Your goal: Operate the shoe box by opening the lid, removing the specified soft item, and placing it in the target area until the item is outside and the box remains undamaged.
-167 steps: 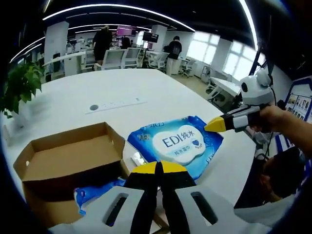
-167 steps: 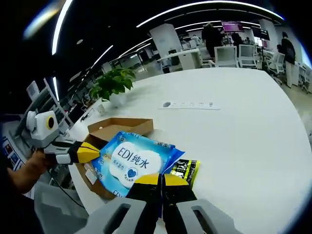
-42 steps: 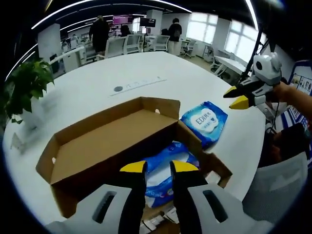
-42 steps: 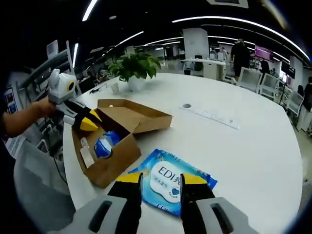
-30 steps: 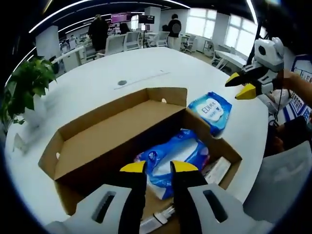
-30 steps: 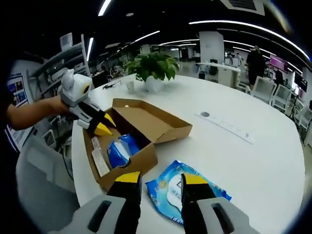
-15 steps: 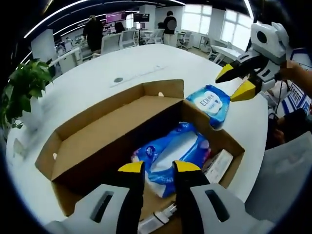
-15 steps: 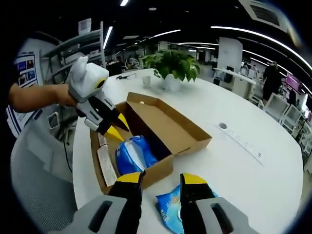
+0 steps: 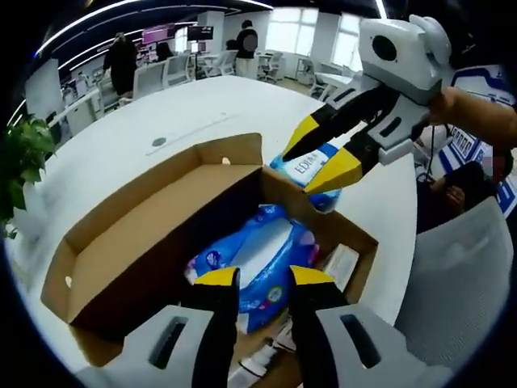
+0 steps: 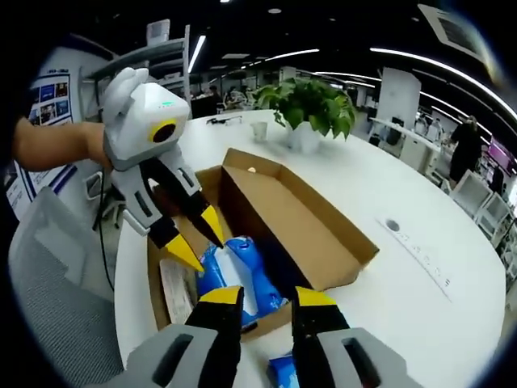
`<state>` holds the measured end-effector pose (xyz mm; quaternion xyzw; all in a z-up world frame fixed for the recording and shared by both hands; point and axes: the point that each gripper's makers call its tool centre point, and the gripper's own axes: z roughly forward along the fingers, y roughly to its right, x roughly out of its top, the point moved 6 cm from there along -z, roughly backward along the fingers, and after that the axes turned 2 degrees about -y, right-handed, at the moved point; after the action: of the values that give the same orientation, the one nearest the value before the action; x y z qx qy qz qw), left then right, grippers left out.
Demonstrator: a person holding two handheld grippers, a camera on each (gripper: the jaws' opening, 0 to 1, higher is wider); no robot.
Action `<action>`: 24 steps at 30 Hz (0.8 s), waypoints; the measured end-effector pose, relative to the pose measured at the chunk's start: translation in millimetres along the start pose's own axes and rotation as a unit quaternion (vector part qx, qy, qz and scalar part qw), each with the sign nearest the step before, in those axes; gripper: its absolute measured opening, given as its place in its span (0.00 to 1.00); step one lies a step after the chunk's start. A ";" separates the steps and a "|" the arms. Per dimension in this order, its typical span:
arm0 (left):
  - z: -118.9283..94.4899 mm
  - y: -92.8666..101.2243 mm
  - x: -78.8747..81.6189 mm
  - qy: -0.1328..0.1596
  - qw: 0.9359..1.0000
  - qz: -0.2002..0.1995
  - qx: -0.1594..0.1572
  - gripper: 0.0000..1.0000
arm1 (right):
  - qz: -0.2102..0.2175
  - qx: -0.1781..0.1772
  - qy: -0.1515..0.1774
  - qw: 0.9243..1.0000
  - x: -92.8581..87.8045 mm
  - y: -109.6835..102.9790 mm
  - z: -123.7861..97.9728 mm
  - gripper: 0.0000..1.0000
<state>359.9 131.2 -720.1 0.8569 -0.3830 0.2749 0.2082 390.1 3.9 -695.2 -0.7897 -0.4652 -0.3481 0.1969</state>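
An open cardboard shoe box [image 9: 153, 234] lies on the white table with its lid folded back. Inside it lie a soft blue and white wipes pack [image 9: 254, 257], also seen in the right gripper view [image 10: 236, 275], and a flat white item [image 9: 341, 263]. My left gripper [image 9: 263, 279] hangs open just above that pack, holding nothing. My right gripper [image 9: 299, 171] reaches in open over the box's far corner. A second blue EDI pack [image 9: 305, 164] lies on the table behind it. From the right gripper view, the left gripper [image 10: 205, 247] points down into the box [image 10: 323, 234], and my right gripper [image 10: 266, 297] is open.
A potted plant [image 10: 311, 101] stands beyond the box on the round table [image 9: 202, 105]. A socket strip [image 10: 420, 242] is set into the tabletop. A seated person [image 9: 460, 162] and a grey chair [image 9: 460, 283] are at the table's edge. People and desks stand far behind.
Both views have closed in on the box. The right gripper has come from beside the EDI pack to above the box's corner, and the left gripper now points into the box. Both stayed open.
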 end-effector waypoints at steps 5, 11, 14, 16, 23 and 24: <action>6.5 -3.9 -1.6 -0.015 1.000 0.017 -0.007 0.21 | -0.017 -0.003 -0.012 1.000 1.6 -2.2 13.4 0.18; 14.3 -6.9 -3.5 -0.028 0.999 0.017 -0.019 0.20 | -0.015 -0.001 -0.022 1.000 2.4 -7.0 29.9 0.14; 17.1 -6.6 -4.8 -0.027 0.999 0.012 -0.029 0.20 | -0.020 0.001 -0.038 0.999 -1.6 -11.8 39.6 0.14; 19.6 -7.1 -6.4 -0.025 0.999 0.010 -0.035 0.21 | -0.019 -0.003 -0.051 0.999 -4.4 -13.8 45.5 0.13; 23.1 -8.1 -13.2 -0.023 0.998 0.039 -0.037 0.15 | -0.019 -0.019 -0.069 0.997 -9.9 -17.1 56.8 0.03; 22.5 -7.9 -13.7 -0.026 0.998 0.043 -0.034 0.12 | -0.019 -0.021 -0.070 0.997 -10.4 -16.5 57.4 0.01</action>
<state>365.4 130.7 -747.0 0.8391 -0.4335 0.2483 0.2154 393.3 42.2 -742.0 -0.8073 -0.4851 -0.3052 0.1405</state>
